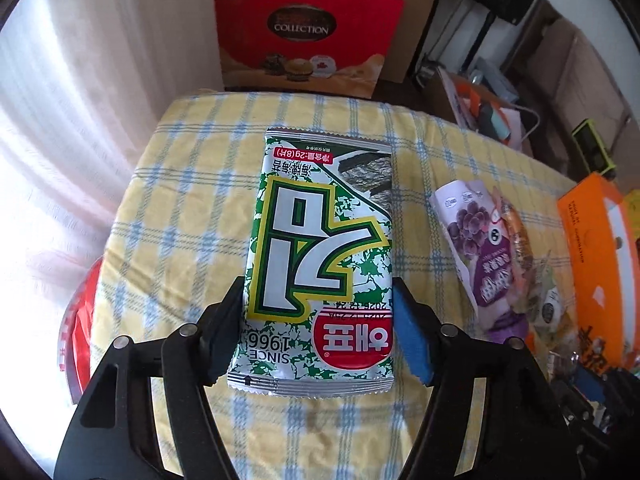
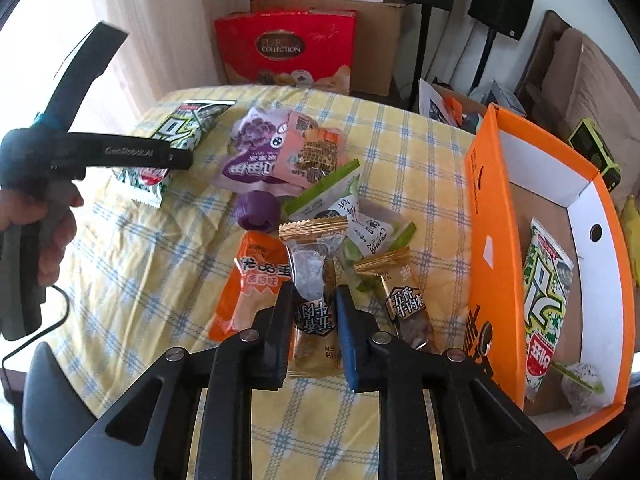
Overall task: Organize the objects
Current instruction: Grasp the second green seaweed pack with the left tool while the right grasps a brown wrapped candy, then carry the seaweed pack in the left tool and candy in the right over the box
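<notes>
Left tongs point(image 1: 318, 332) straddle the lower end of the seaweed packet point(image 1: 320, 256) at frame centre, flat on the checked tabletop point(image 1: 168, 208); pads flank its edges, not yet pinching. Right tongs point(image 2: 312, 332) clenched on a gold-edged jerky sachet point(image 2: 314, 312), lower centre. Orange box point(image 2: 496, 264) at right already holds one matching packet. Advice: lift straight, clear the box wall. Legible: "SINCE 1966", "COLLECTION" on the red gift box point(image 1: 308, 28).
</notes>
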